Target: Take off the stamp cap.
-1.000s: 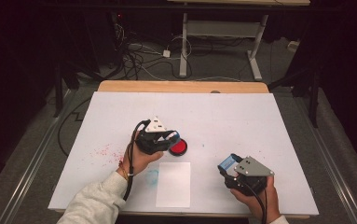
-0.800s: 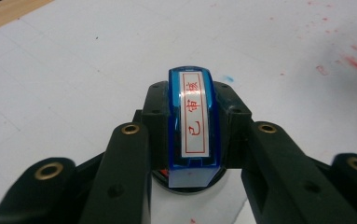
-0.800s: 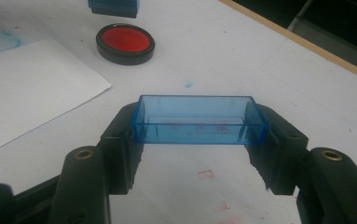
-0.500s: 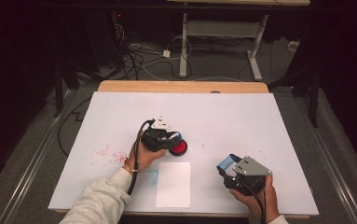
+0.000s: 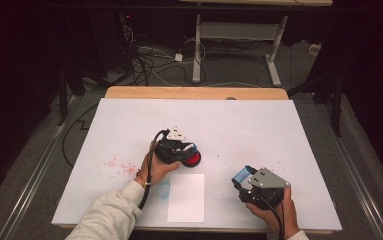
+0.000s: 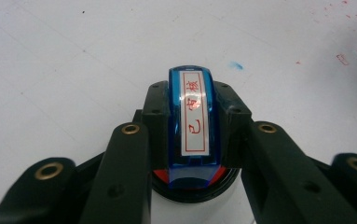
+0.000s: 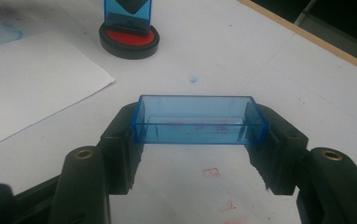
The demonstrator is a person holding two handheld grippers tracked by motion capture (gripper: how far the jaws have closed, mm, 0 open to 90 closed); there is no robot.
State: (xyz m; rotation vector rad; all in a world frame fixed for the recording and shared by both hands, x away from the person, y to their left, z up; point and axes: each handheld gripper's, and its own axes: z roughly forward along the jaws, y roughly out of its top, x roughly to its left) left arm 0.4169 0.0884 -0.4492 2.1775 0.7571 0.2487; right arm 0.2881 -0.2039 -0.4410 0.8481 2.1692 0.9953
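A white table top (image 5: 259, 125) with a bare wooden strip (image 5: 194, 93) along its far edge stands in a dark room. Beyond it, tangled cables (image 5: 149, 65) lie on a grey floor (image 5: 239, 70) beside the white legs of a second desk (image 5: 274, 55). Metal rails (image 5: 29, 175) flank the table.

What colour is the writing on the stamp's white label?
Red, inside a red border, on the blue stamp held by the left gripper. It shows best in the left gripper view.
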